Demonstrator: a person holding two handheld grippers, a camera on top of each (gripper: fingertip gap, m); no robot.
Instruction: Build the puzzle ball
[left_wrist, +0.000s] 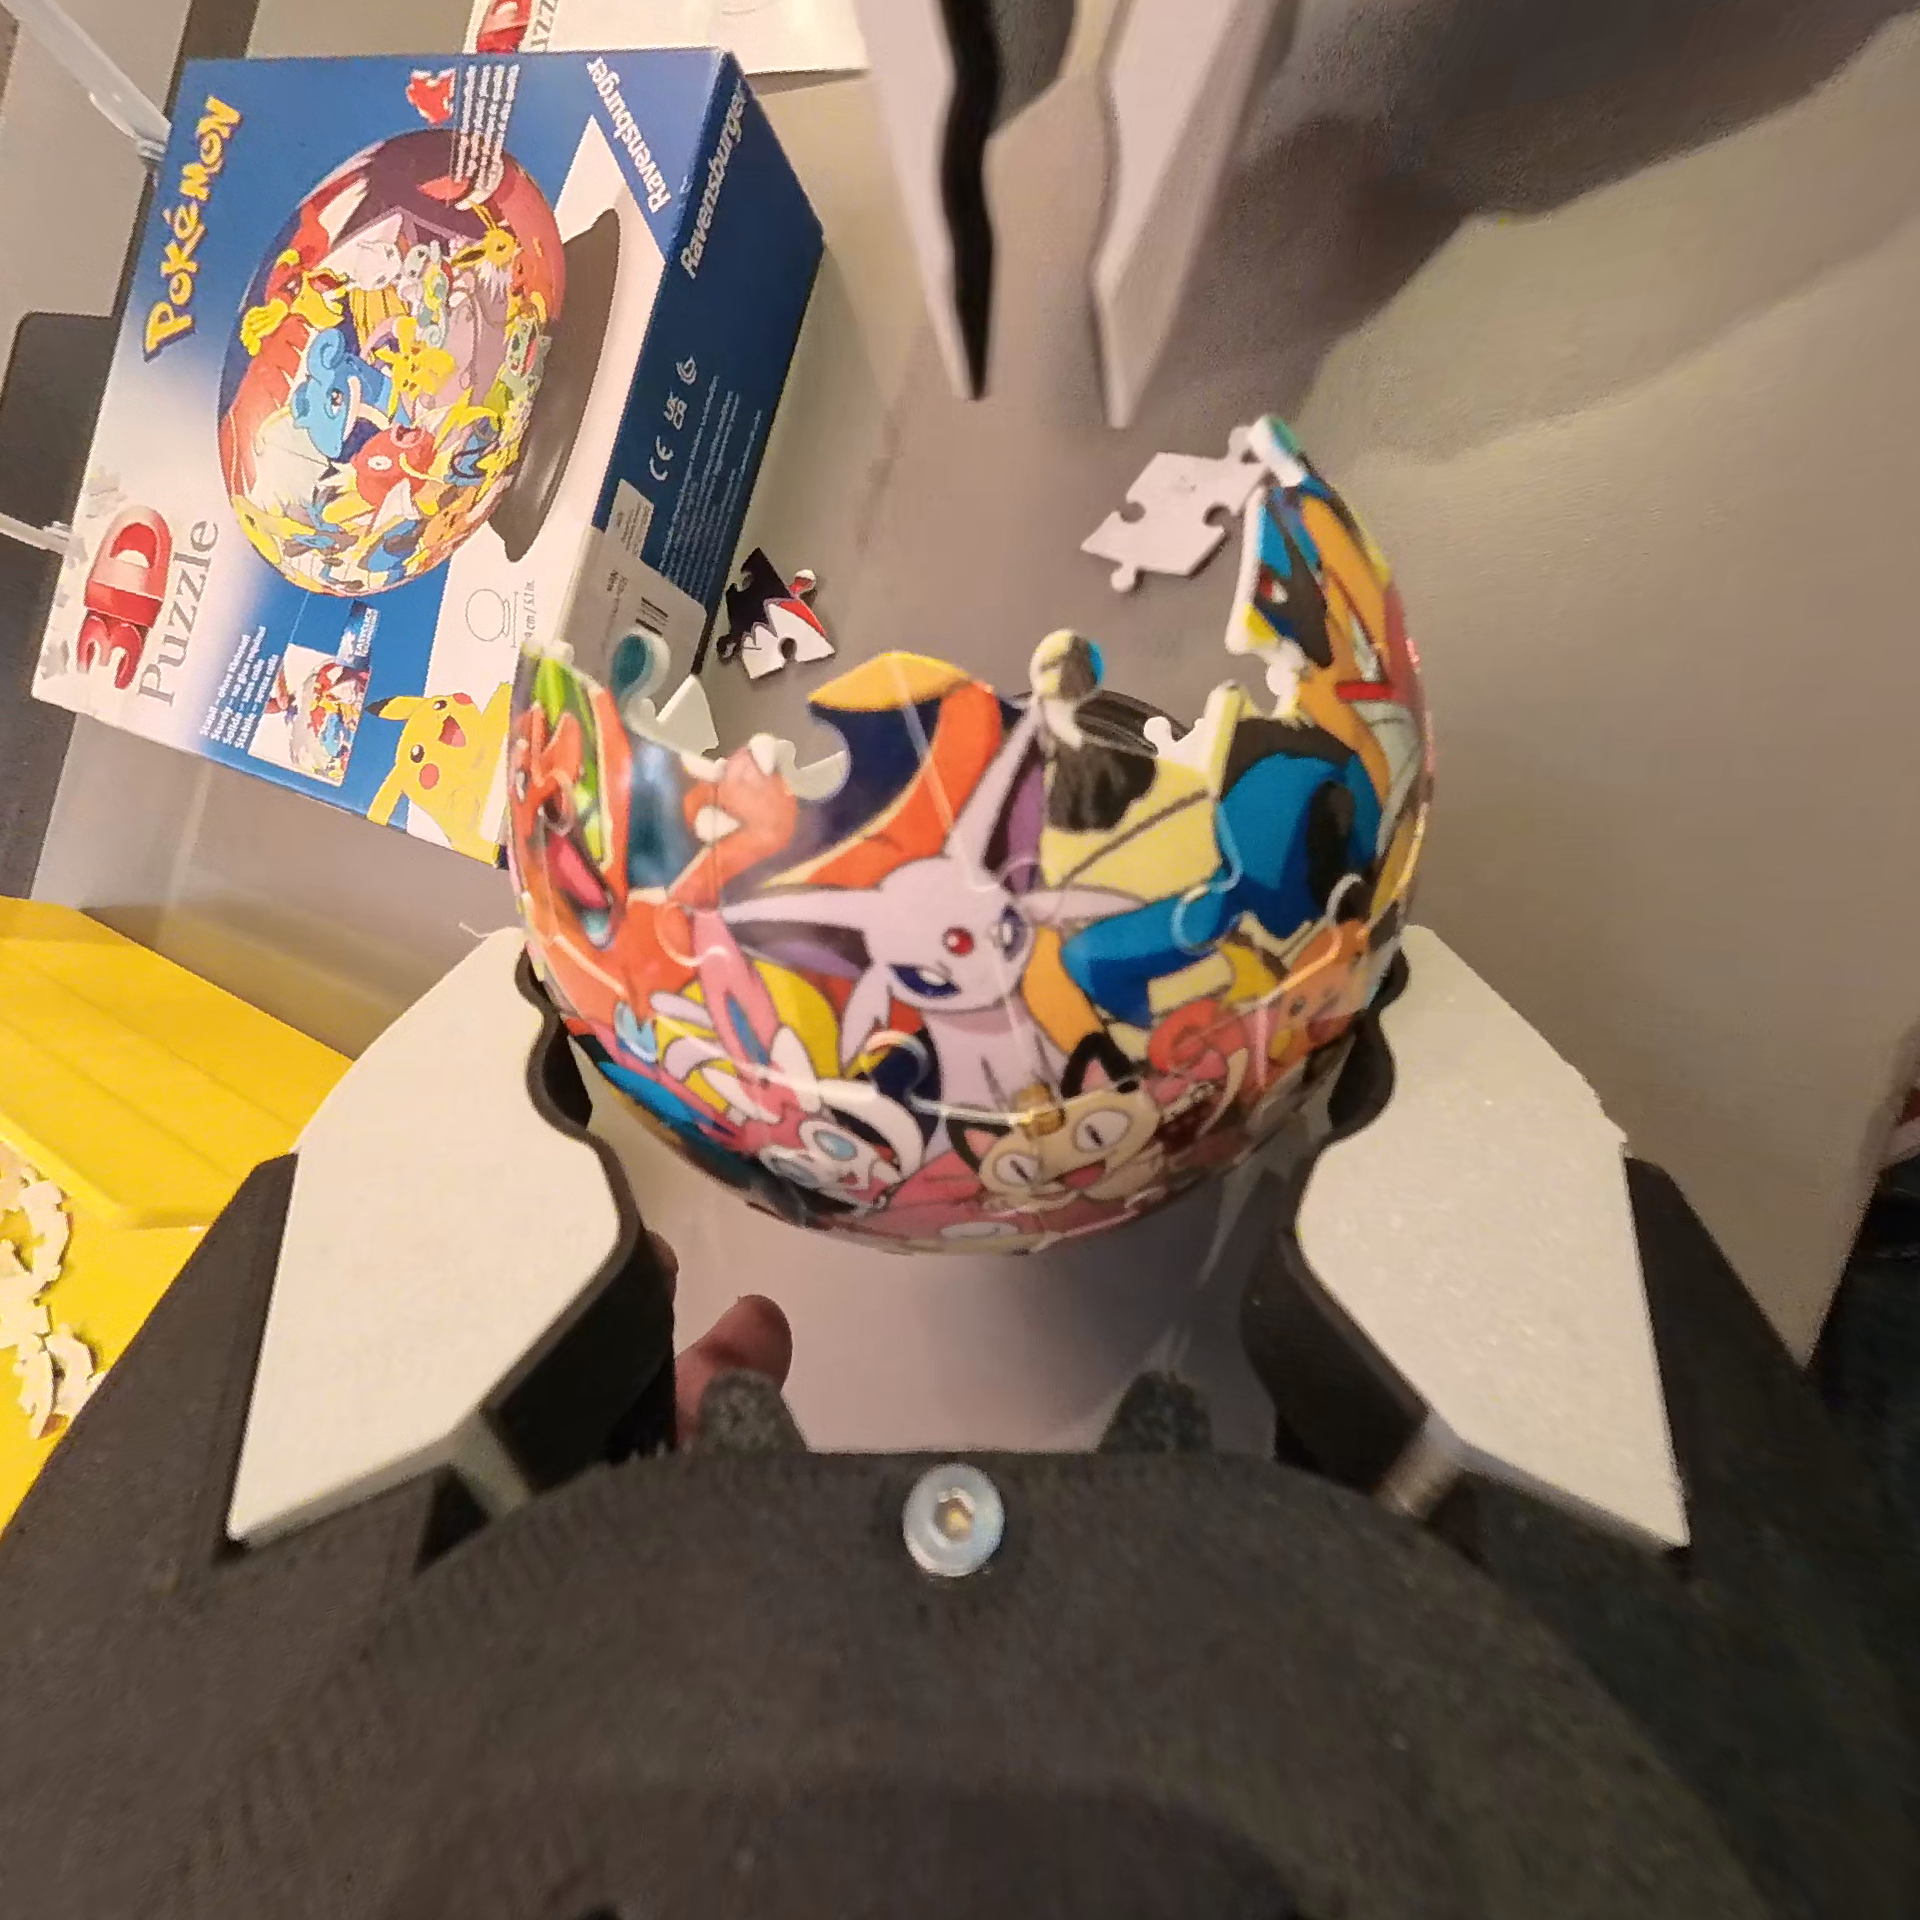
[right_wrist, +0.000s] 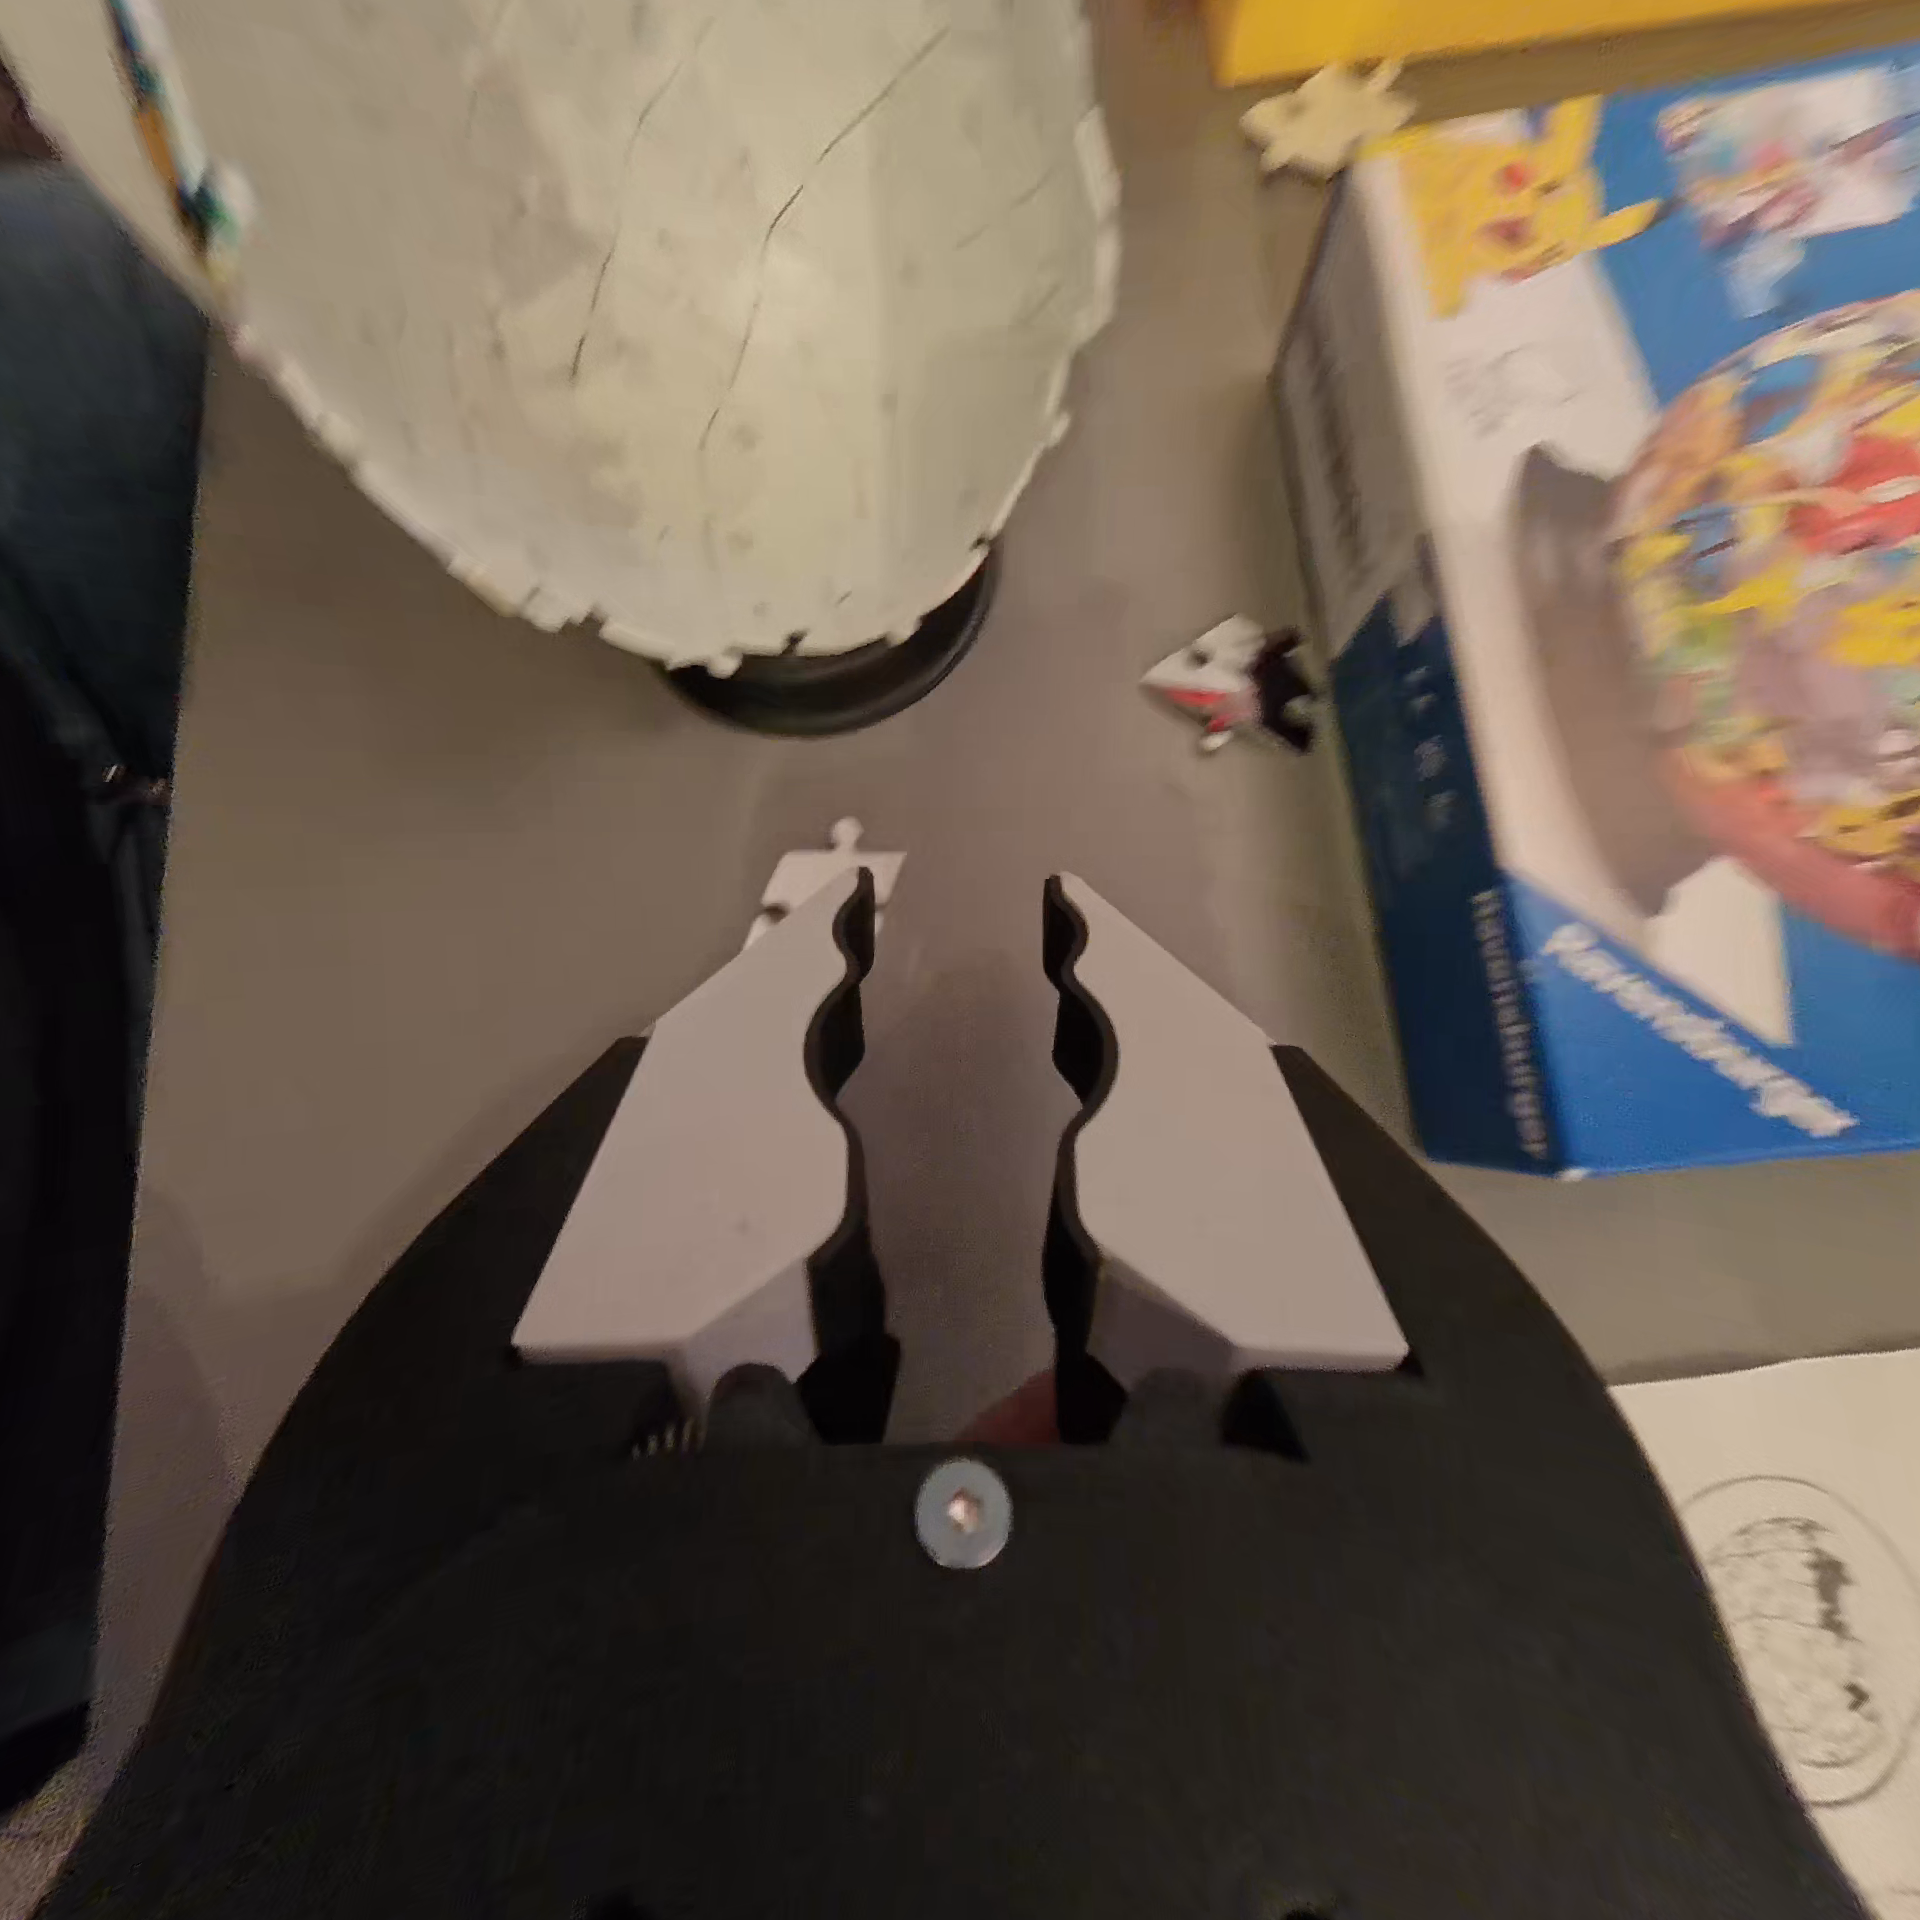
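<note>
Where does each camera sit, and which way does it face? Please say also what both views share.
Left wrist view: on the left gripper, looking along its fingers, which clamp the half-built puzzle ball; a fingertip shows behind.
Right wrist view: on the right gripper, angled down at the grey table near a white puzzle piece; its fingers are apart, holding nothing.
Shared: the ball, seen from its white inside in the right view; the blue puzzle box; the dark loose piece.
</note>
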